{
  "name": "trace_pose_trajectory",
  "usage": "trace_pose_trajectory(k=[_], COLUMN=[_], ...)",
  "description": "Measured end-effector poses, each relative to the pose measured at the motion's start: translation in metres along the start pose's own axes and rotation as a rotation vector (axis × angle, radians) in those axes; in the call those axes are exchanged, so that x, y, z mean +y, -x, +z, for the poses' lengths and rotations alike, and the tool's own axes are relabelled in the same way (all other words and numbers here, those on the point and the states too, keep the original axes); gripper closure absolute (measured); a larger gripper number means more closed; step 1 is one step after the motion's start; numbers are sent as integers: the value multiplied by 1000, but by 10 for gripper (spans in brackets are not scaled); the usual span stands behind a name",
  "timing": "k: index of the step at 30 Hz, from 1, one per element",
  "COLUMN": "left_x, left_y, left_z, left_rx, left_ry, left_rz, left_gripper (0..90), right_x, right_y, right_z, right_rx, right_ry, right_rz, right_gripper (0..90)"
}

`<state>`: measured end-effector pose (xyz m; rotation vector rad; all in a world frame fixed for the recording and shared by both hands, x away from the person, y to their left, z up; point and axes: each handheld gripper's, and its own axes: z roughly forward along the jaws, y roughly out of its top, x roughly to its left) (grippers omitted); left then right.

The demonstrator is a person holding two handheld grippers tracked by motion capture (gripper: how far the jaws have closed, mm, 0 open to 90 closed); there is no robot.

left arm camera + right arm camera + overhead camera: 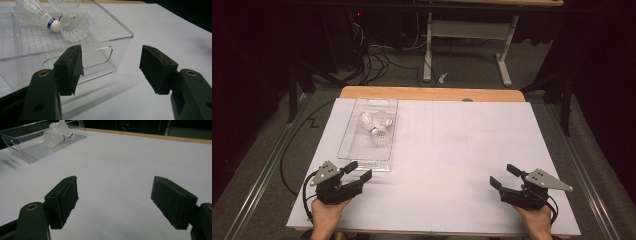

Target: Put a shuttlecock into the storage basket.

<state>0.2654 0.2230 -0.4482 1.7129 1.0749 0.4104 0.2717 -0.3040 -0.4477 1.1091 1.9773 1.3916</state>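
In the left gripper view, the two black jaws rising from the bottom of the frame are seen spread wide, with nothing but bare white table surface between them; the left gripper (111, 66) is empty. Just beyond its left jaw, the near end wall of a clear plastic tray (120, 40) is met, its cut-out handle lying directly behind the pad. Further in, at the upper left of that frame, the shuttlecocks (65, 25) are found lying on their sides on the ribbed floor of the tray, their feather skirts overlapping and a blue band visible on one cork.

In the right gripper view, the jaws of the right gripper (112, 200) are likewise held wide apart and empty over the white table (130, 160), with the tray far off in the upper left corner.

In the high view, the left gripper (360, 170) is placed at the lower left, just beside the near end of the tray (347, 135); the right gripper (504, 176) is placed at the lower right, well apart from it. The shuttlecocks (376, 127) lie in the middle of the tray.

The step in hand is judged to be the start, before any grasp is made. For the next move, the left gripper would need to be raised over the near wall and lowered onto one shuttlecock, preferably at the cork, so that the feathers are not crushed.
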Motion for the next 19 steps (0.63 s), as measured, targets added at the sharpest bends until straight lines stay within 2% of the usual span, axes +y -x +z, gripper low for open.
trace_pose_trajectory(k=[19], left_x=[0], left_y=[1], left_z=[0], left_rx=[1], left_ry=[1], left_rz=[7], left_gripper=[356], right_x=[0], right_y=[0], right_z=[0], right_rx=[0], right_ry=[3], right_rz=[-3], right_gripper=[219])
